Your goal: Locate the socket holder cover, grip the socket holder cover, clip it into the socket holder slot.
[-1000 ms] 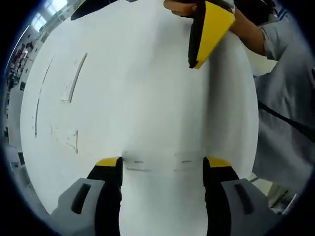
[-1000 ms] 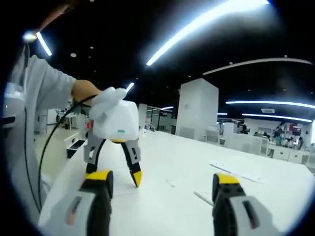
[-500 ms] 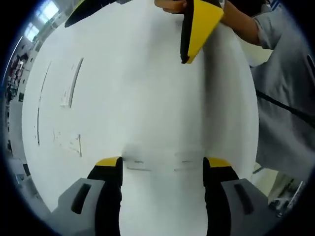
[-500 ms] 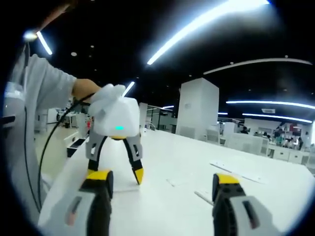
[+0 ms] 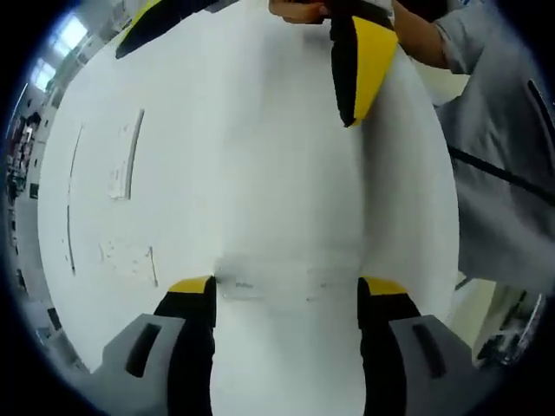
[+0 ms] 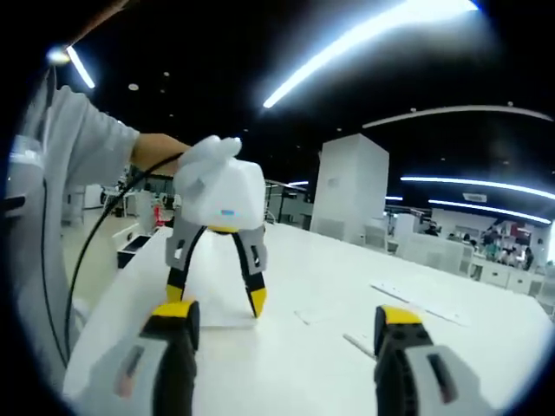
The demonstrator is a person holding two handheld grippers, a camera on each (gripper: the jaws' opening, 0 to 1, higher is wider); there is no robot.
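Searching is the step in hand: both hand-held grippers, left [image 5: 286,290] and right [image 6: 286,322], are spread and hold nothing over the white desk [image 5: 260,191]. Thin flat strips [image 5: 130,156] lie well apart on the far side (whether one is the cover, I cannot tell). The next move calls for reaching toward them.
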